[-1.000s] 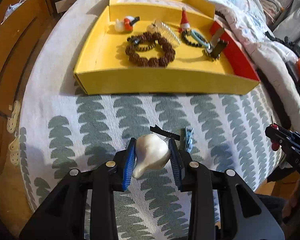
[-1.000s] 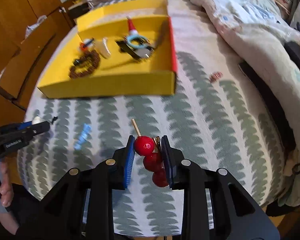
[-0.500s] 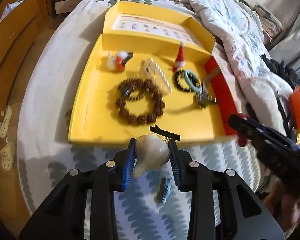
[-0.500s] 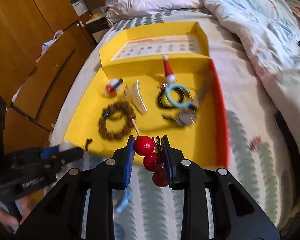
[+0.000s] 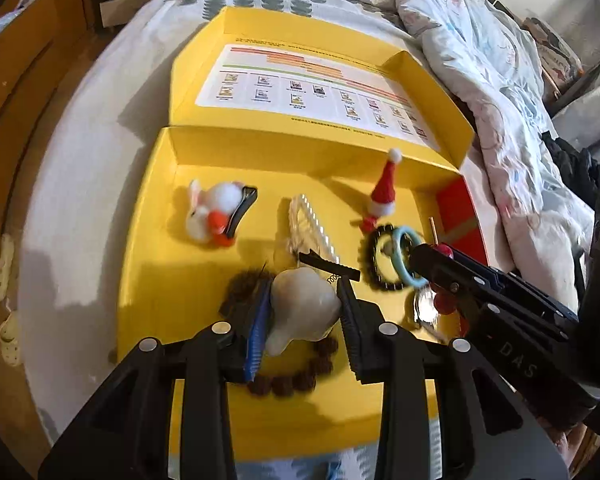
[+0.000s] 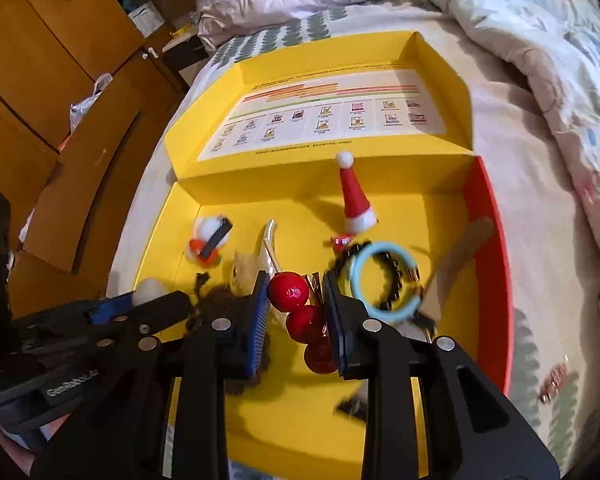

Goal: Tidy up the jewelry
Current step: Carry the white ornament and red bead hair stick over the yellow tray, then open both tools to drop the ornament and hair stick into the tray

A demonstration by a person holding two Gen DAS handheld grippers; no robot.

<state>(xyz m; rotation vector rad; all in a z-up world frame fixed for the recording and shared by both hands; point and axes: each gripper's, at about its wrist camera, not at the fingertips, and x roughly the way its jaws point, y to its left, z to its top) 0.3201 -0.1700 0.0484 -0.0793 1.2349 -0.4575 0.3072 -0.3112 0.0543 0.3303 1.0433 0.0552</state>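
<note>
While both of my hands tilt steeply down over the yellow box (image 5: pixel 148 280), my left gripper (image 5: pixel 305 312) is clamped on a white hair clip (image 5: pixel 304 308), whose black clasp pokes out past the pads above the tray floor. My right gripper (image 6: pixel 296 300) is clamped on a red-berry hairpin (image 6: pixel 290 292), three glossy red balls in a row with a thin stick rising behind the topmost (the lower two sit deeper between the pads). Seen from the left wrist, my right gripper (image 5: pixel 432 260) reaches in from the right side, over the dark bead bracelet (image 5: pixel 374 264) and the light blue ring (image 5: pixel 404 252) that overlaps it. From the right wrist, my left gripper (image 6: pixel 152 296) comes in from the left edge, its tip above the brown bead bracelet (image 5: pixel 296 384). Farther back in the tray stand a small Santa hat (image 6: pixel 354 200), a pearl comb (image 5: pixel 312 228) and a white-and-orange pompom clip (image 5: pixel 214 212). Behind the tray, the box's lid lies open on the leaf-patterned bedspread (image 6: pixel 532 344), its printed chart (image 6: pixel 324 116) facing up. A small reddish trinket (image 6: pixel 554 380) lies on the bedspread just outside the red side wall (image 6: pixel 496 240).
</note>
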